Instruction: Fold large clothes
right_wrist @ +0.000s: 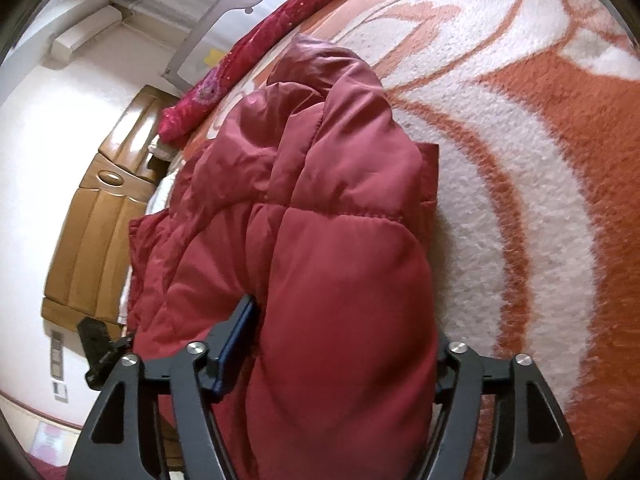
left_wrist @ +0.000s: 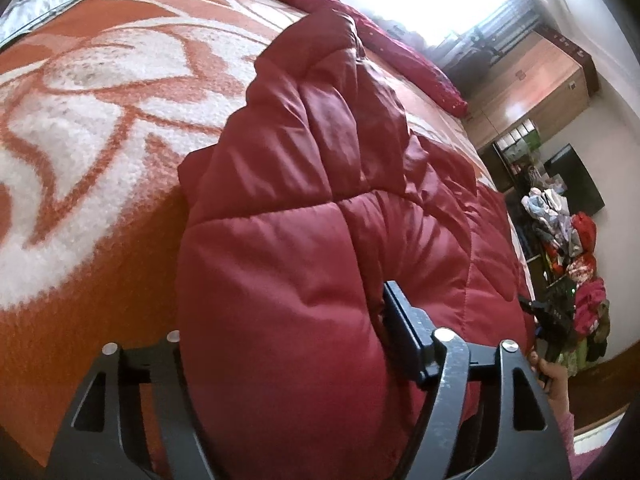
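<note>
Left wrist view: the red padded jacket (left_wrist: pixel 304 208) lies bunched on an orange and white blanket (left_wrist: pixel 80 120) covering the bed, filling the middle and running toward 1 o'clock. The left hand-held gripper (left_wrist: pixel 280 344) straddles a thick roll of it; one finger (left_wrist: pixel 404 332) shows at 4 o'clock, the other is hidden behind the padding, so I cannot tell whether the pads press. A pile of clothes (left_wrist: pixel 576 256) sits at 3 o'clock.

Right wrist view: the same jacket (right_wrist: pixel 304 240) lies across the blanket (right_wrist: pixel 540 160), reaching toward 11 o'clock. The right hand-held gripper (right_wrist: pixel 340 344) stands wide around a fat fold; its left finger (right_wrist: pixel 236 344) lies against the fabric, grip uncertain. A wooden cabinet (right_wrist: pixel 100 220) stands at 9 o'clock.
</note>
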